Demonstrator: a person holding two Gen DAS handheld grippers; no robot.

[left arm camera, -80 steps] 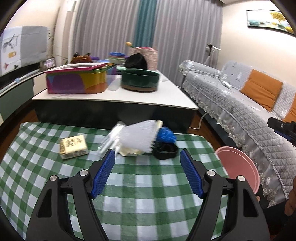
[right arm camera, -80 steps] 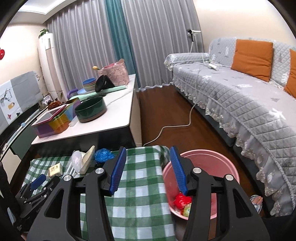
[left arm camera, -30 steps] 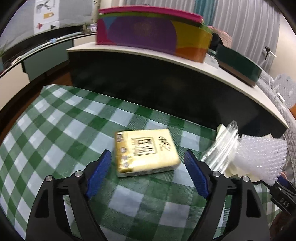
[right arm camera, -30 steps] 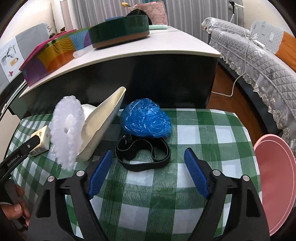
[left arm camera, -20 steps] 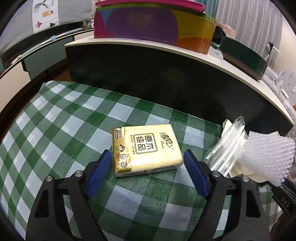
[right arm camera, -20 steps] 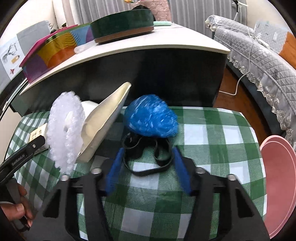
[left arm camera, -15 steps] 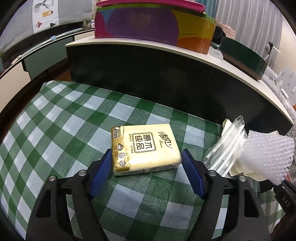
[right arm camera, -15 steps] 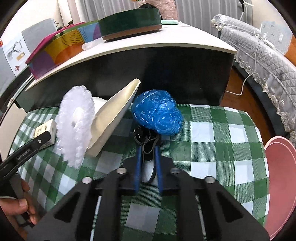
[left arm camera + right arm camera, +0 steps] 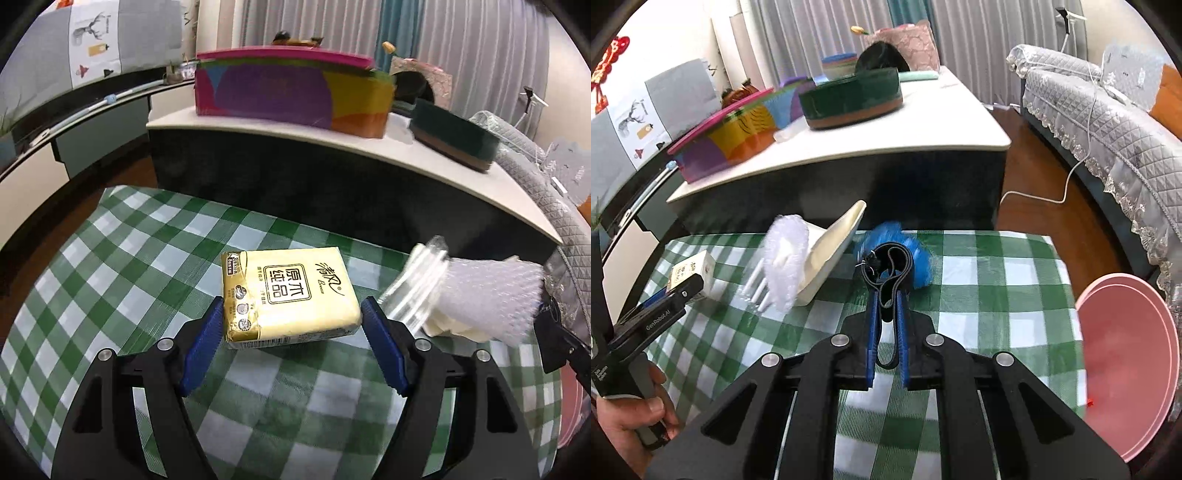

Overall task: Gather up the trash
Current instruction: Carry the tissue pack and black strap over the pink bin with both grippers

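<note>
On the green checked cloth (image 9: 110, 258), a yellow tissue pack (image 9: 290, 295) sits between the blue pads of my left gripper (image 9: 291, 314), whose jaws touch its sides. My right gripper (image 9: 886, 295) is shut on a black elastic band (image 9: 886, 266) and holds it lifted off the cloth. Behind the band lies a blue crumpled bag (image 9: 918, 258). White bubble wrap (image 9: 786, 258) and a cream card (image 9: 834, 251) lie left of it; both also show in the left wrist view (image 9: 491, 295). A clear plastic wrapper (image 9: 417, 284) lies beside them.
A pink bin (image 9: 1126, 350) stands off the cloth's right edge. A white-topped table (image 9: 886, 125) behind holds a colourful box (image 9: 291, 92) and a dark green bowl (image 9: 849, 99). A grey sofa (image 9: 1108, 122) runs along the right.
My right gripper has shut on the black band and lifted it off the cloth. My left gripper has closed in until its pads touch the tissue pack, which looks slightly raised.
</note>
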